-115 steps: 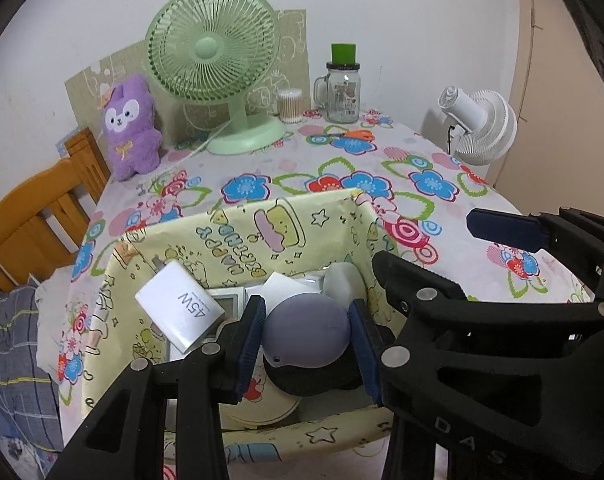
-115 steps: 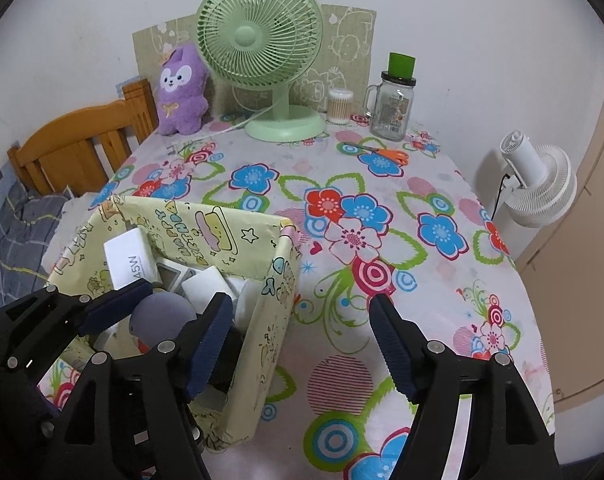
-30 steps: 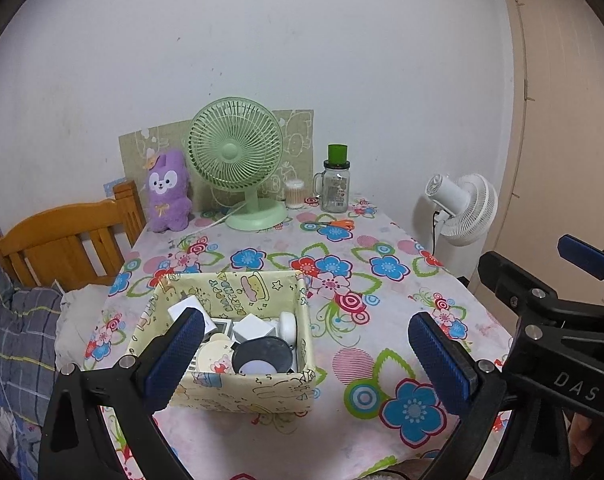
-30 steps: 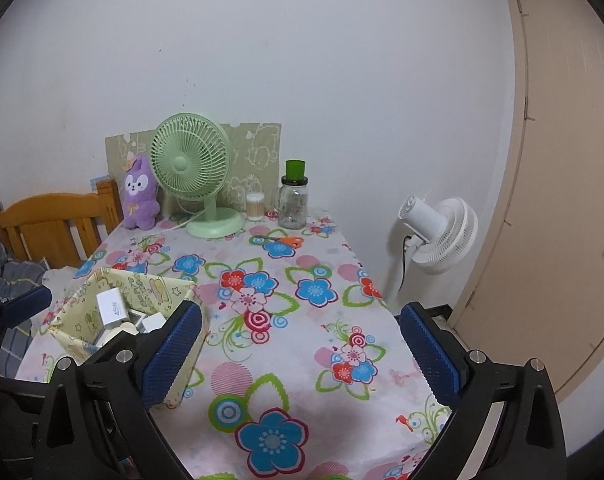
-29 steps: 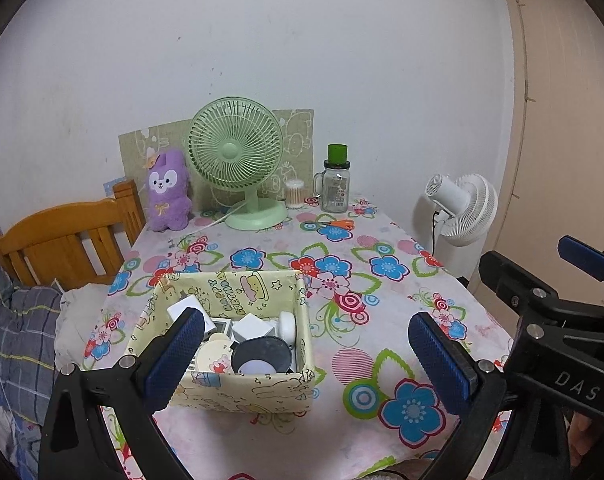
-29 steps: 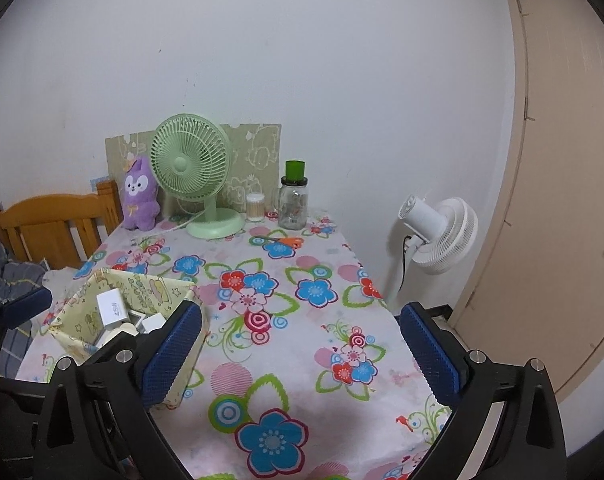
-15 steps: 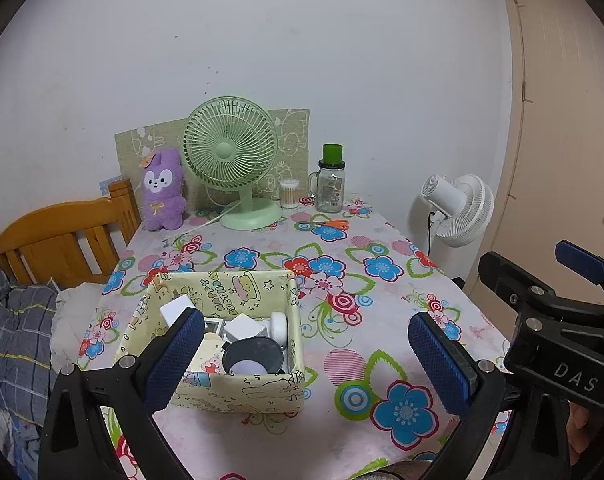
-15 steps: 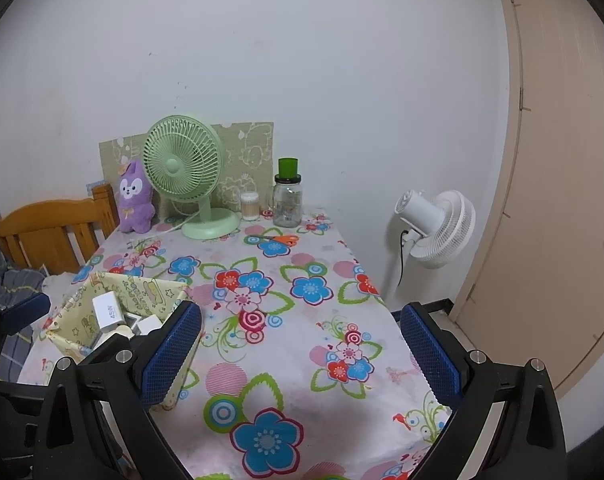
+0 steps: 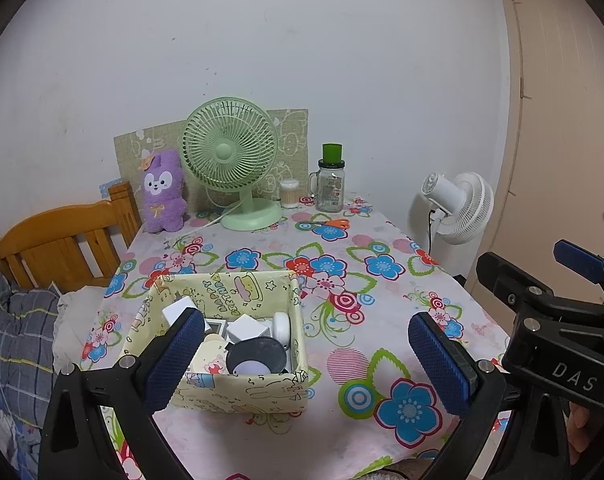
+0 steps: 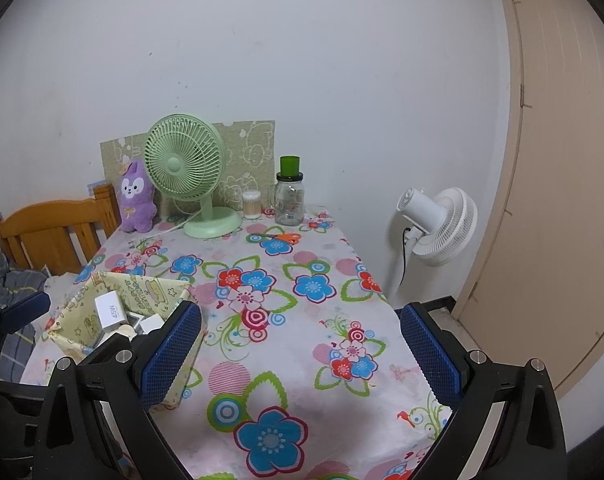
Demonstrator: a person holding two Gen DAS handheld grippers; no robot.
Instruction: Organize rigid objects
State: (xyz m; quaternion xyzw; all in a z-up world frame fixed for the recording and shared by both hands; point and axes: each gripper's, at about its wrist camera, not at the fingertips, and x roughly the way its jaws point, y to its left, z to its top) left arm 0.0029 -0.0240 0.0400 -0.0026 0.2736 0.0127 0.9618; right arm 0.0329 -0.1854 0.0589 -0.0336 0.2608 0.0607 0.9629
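Observation:
A yellow cartoon-print fabric box (image 9: 238, 386) sits on the floral tablecloth (image 9: 342, 432) at the near left; it also shows in the right wrist view (image 10: 82, 320). In it lie a white 45W charger (image 10: 110, 312), white blocks (image 9: 248, 328), a black round dish with a lavender ball (image 9: 256, 360) and other small items. My left gripper (image 9: 308, 360) is open and empty, held back above the table's near edge. My right gripper (image 10: 300, 354) is open and empty, to the right of the box.
At the back stand a green desk fan (image 9: 234, 160), a purple plush toy (image 9: 164, 192), a cotton-swab jar (image 9: 289, 193), a glass jar with a green lid (image 9: 331, 180) and orange scissors (image 9: 326, 223). A wooden chair (image 9: 62, 240) is left, a white floor fan (image 9: 458, 208) and door right.
Earlier my left gripper held the lavender ball inside the box; now the ball lies in the box and both grippers are open, pulled back and higher. In the last second the view shifted only slightly.

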